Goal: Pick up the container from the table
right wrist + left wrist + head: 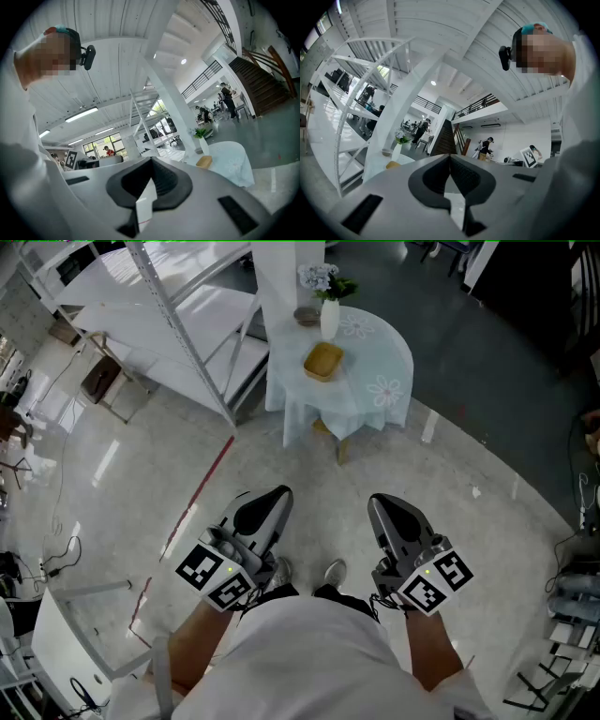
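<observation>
Both tools are low in the head view, close to the person's body. The left gripper (269,505) has its jaws pressed together with nothing between them, as the left gripper view (450,160) shows. The right gripper (387,507) is the same: tips meet and the pads hold nothing, which the right gripper view (151,165) confirms. Both point level, out across the bare floor.

The container (323,360), a shallow yellow-brown dish, sits well apart from them in the upper middle of the frame. It is on the round cloth-covered table (398,381), on the side nearer the person. Just behind it stands a white vase (330,319) with flowers, and a small bowl (307,315) sits to the upper left of that. A white shelving rack (178,315) fills the upper left.

So this looks like the approach, with nothing grasped yet. To do it well, I'd close the distance first, then spread one gripper's jaws before reaching the table. Coming in from the near side should catch the dish's rim and keep the tool short of the vase. The dish looks light, and the cloth under it may slide or bunch, so a straight lift seems wiser than a drag.
</observation>
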Demonstrator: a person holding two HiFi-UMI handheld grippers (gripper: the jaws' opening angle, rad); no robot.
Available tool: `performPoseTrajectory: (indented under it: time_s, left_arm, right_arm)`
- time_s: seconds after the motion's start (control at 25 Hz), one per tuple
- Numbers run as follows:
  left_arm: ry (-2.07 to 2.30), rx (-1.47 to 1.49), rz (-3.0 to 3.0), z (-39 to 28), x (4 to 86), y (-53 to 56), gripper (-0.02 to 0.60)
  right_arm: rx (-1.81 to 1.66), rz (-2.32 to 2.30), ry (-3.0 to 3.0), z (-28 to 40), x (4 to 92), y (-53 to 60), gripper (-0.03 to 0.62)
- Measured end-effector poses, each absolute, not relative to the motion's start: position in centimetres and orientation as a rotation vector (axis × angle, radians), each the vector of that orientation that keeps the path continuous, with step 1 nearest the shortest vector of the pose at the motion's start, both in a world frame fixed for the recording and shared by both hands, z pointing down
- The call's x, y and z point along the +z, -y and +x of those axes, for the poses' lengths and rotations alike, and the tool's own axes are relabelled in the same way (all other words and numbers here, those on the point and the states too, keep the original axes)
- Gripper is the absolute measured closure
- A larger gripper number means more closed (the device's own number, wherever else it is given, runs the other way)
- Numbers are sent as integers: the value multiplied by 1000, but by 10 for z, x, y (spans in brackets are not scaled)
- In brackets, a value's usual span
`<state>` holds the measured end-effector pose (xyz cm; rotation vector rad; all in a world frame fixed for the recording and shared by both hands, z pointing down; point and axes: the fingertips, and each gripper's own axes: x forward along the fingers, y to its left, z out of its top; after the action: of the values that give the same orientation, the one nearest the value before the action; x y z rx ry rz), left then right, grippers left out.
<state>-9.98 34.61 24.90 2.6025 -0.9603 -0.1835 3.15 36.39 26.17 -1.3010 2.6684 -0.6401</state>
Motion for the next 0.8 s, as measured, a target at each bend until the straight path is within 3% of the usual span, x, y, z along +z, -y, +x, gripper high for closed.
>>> performPoseTrajectory:
  time_s: [0.8]
  left_arm:
    - [996,-158,2578,-69,262,-351,560]
  right_arm:
    - [-612,-1251,-2681,58,265,-365,572]
